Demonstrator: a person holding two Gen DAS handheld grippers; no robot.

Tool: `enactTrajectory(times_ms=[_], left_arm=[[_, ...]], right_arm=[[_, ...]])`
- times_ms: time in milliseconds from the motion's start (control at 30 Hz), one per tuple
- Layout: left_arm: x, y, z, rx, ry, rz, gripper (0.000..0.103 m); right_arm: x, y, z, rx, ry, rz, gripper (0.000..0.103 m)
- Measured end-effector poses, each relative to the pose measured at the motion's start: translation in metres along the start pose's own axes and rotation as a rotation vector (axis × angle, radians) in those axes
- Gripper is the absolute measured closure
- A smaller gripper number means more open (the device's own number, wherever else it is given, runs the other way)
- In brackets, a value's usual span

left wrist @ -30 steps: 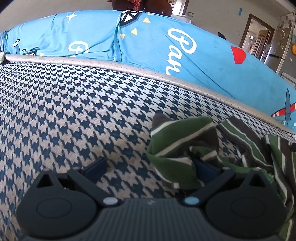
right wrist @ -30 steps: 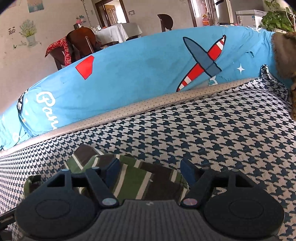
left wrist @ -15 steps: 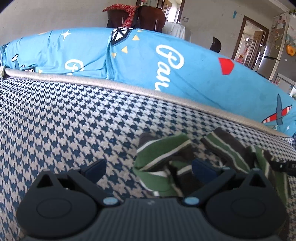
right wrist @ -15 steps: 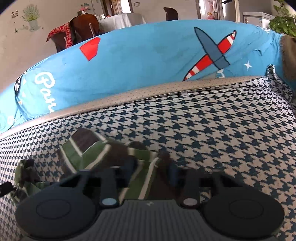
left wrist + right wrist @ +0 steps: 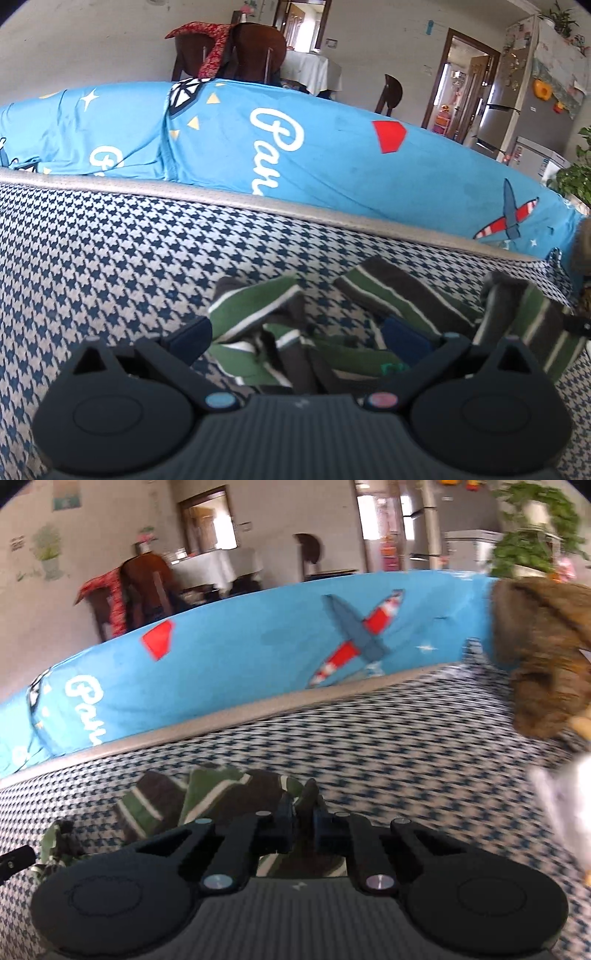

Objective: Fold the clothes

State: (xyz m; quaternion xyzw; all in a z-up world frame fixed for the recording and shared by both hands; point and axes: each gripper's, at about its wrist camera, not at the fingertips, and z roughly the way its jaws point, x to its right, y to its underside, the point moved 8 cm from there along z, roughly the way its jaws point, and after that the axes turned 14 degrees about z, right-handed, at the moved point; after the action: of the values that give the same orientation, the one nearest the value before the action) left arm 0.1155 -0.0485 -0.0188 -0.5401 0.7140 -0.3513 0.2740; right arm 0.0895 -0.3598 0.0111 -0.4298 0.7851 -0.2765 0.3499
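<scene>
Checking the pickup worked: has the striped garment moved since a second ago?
Yes. In the right wrist view the striped garment, pinched in the right hand-held gripper whose jaws just closed, has bunched up off the houndstooth cover.

Houndstooth seat (image 5: 110, 266) lies open; blue cushion (image 5: 332, 158) blocks behind.

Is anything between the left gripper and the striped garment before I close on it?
Nothing visible. The left gripper is open with the striped garment bunched directly between its fingers on the houndstooth cover. The right gripper has just been closing and pinches another fold.
</scene>
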Motion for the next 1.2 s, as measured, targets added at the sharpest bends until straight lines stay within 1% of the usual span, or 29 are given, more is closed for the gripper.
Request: enactTrajectory(times_ms=[100,233,333,400,433,467,533,567,600,733,867,900,967,1033,1200], left_arm=[[0.005,-0.001,-0.006,0.002,0.006,0.018,0.0],[0.009,0.002,-0.016,0.008,0.011,0.048,0.0],[0.011,0.014,-0.025,0.0,0.014,0.058,0.0],[0.013,0.023,-0.029,-0.014,0.026,0.061,0.0],[0.013,0.028,-0.031,-0.02,0.028,0.064,0.0],[0.013,0.033,-0.032,-0.027,0.026,0.066,0.0],[0.013,0.042,-0.034,-0.042,0.022,0.067,0.0],[0.014,0.046,-0.036,-0.047,0.023,0.067,0.0],[0.015,0.049,-0.037,-0.051,0.023,0.068,0.0],[0.016,0.06,-0.041,-0.063,0.014,0.084,0.0],[0.015,0.069,-0.044,-0.078,0.006,0.089,0.0],[0.014,0.071,-0.044,-0.084,0.004,0.089,0.0],[0.012,0.074,-0.043,-0.096,0.0,0.089,0.0],[0.009,0.076,-0.043,-0.104,-0.007,0.086,0.0],[0.001,0.08,-0.041,-0.129,-0.023,0.07,0.0]], right_arm=[[0.02,-0.005,-0.021,0.05,0.047,0.01,0.091],[0.053,-0.006,-0.045,0.075,0.115,0.092,0.091],[0.073,-0.003,-0.061,0.087,0.157,0.131,0.091],[0.081,-0.004,-0.073,0.123,0.178,0.146,0.087],[0.085,-0.005,-0.079,0.142,0.188,0.154,0.083],[0.086,-0.005,-0.085,0.164,0.18,0.145,0.08],[0.082,-0.001,-0.094,0.183,0.149,0.119,0.078],[0.077,0.003,-0.096,0.169,0.114,0.103,0.078],[0.07,0.008,-0.097,0.152,0.075,0.086,0.078],[0.038,0.043,-0.098,0.025,-0.083,0.01,0.077],[0.006,0.085,-0.102,-0.07,-0.183,-0.098,0.074],[-0.001,0.095,-0.103,-0.088,-0.2,-0.126,0.073],[-0.016,0.117,-0.105,-0.122,-0.232,-0.183,0.068],[-0.025,0.136,-0.105,-0.15,-0.25,-0.226,0.065],[-0.044,0.176,-0.104,-0.192,-0.267,-0.329,0.063]])
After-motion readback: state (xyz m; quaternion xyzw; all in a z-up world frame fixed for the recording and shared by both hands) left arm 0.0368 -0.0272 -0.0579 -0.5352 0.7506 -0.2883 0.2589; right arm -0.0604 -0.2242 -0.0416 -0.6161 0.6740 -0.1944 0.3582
